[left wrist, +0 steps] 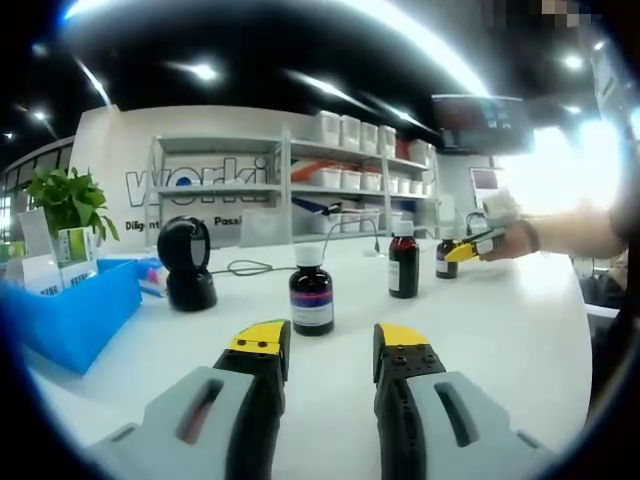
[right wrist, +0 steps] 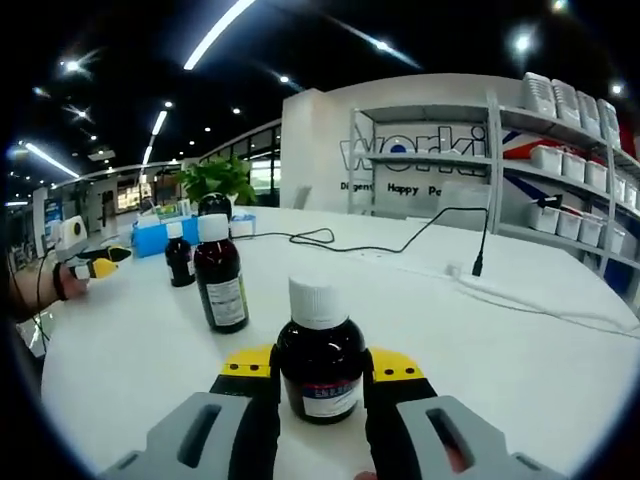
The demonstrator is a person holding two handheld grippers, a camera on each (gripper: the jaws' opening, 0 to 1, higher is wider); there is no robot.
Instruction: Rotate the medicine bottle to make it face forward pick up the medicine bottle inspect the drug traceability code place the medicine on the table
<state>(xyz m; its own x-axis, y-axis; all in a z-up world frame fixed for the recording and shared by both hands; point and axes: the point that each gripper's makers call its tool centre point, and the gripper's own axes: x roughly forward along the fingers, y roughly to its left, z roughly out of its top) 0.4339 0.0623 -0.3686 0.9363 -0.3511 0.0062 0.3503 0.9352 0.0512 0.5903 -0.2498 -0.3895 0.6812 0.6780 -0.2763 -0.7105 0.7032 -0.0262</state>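
Right gripper (right wrist: pixel 320 375) fingers pinch the medicine bottle (right wrist: pixel 320 362) standing on the bench (right wrist: pixel 520 350); left gripper (left wrist: pixel 332 345) fingers spread, another bottle (left wrist: pixel 311 292) just ahead.

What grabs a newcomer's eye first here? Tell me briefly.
The dark medicine bottle with a white cap stands on the white table between the right tool jaws. Two more bottles line up behind it. In the left gripper view, the left tool sits open before another bottle.
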